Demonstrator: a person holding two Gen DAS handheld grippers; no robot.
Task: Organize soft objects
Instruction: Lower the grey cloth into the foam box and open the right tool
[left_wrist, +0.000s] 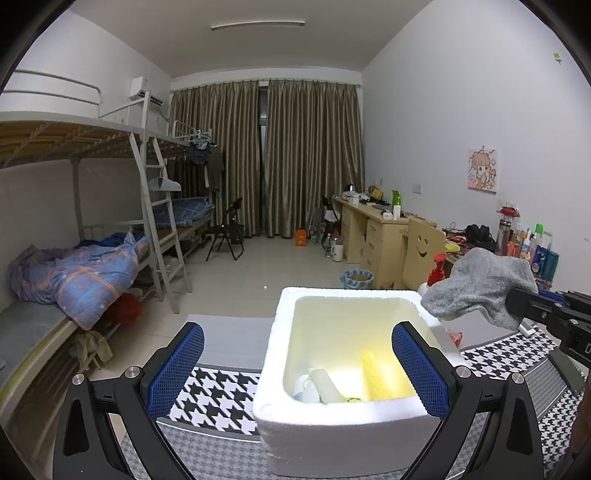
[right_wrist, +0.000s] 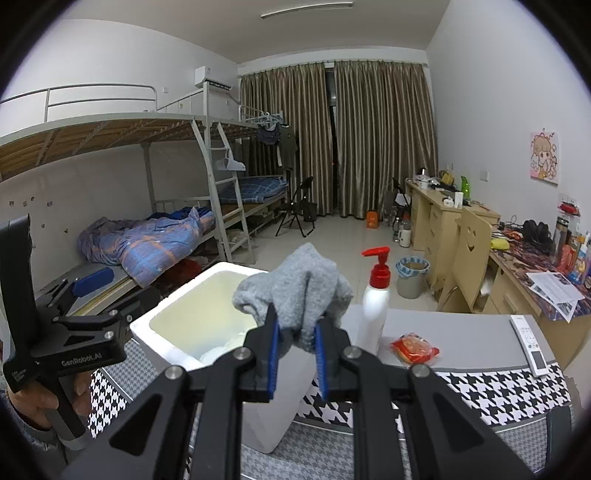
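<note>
A white foam box (left_wrist: 343, 428) stands on the houndstooth table cover (left_wrist: 218, 384). Inside it lie a yellow ribbed object (left_wrist: 375, 374) and white items (left_wrist: 317, 384). My left gripper (left_wrist: 299, 369) is open and empty, its blue pads either side of the box's near half. My right gripper (right_wrist: 295, 354) is shut on a grey cloth (right_wrist: 299, 291) and holds it in the air by the box's right rim (right_wrist: 207, 284). In the left wrist view the cloth (left_wrist: 480, 286) hangs above the box's far right corner.
A white pump bottle with a red top (right_wrist: 375, 306), a red snack packet (right_wrist: 415, 349) and a white remote (right_wrist: 530, 341) lie on the table right of the box. Bunk beds (left_wrist: 74, 258) stand left, desks (left_wrist: 376, 232) right.
</note>
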